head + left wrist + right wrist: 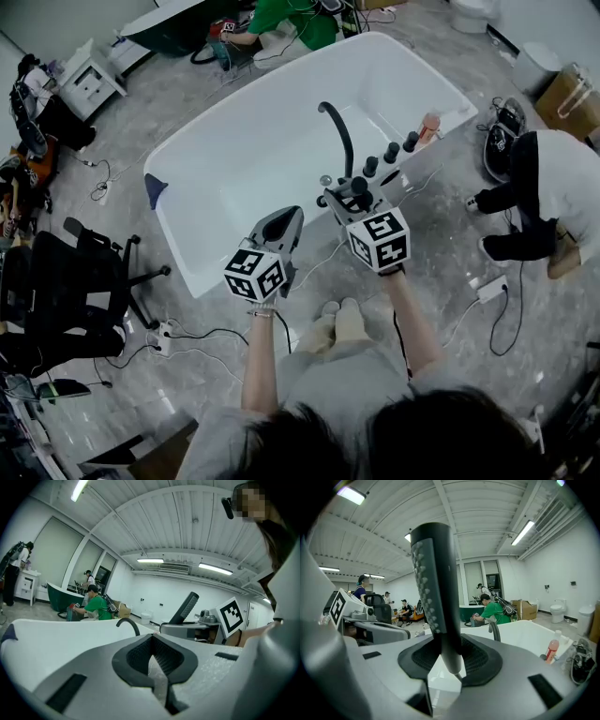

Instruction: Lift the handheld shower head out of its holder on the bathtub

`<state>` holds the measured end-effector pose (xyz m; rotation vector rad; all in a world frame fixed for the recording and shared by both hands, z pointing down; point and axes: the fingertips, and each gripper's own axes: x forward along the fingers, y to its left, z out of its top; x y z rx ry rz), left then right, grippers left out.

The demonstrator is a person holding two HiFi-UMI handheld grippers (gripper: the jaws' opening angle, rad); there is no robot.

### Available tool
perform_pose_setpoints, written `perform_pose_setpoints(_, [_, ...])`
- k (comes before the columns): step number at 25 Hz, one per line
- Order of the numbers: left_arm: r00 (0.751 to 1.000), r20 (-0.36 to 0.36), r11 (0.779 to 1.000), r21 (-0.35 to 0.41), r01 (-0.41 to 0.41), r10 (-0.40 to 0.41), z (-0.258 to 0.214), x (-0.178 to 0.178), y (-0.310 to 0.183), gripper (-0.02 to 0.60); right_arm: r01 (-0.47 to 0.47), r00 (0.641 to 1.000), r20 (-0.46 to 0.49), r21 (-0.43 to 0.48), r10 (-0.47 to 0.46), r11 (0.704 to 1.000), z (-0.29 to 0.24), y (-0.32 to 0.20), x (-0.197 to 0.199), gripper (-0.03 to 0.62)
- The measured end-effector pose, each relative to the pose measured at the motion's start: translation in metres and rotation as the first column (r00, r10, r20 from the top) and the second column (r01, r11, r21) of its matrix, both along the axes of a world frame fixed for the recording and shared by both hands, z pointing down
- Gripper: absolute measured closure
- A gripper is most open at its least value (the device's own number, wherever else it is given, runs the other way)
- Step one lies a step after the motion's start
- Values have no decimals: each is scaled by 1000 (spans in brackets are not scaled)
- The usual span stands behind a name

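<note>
Left of centre in the head view, the left gripper [289, 217] is carried closed on nothing. Beside it, the shower head [435, 588] is clamped upright near its lower end by the right gripper [449, 656], over the bathtub [178, 246] rim. The lift is best taken straight up, the clamp kept firm, so the hose [460, 675] is not snagged.
</note>
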<state>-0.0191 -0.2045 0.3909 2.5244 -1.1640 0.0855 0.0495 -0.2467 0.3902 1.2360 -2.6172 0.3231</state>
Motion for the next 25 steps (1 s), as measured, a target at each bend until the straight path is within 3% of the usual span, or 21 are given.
perform_pose_setpoints(12, [992, 7, 988, 93, -125, 125, -47, 31, 27, 577, -57, 998, 1, 84, 57, 995, -58, 34, 38, 461])
perform_pose_setpoints(25, [968, 14, 952, 181, -247, 249, -87, 66, 39, 577, -101, 993, 68, 135, 92, 986, -95, 49, 63, 461])
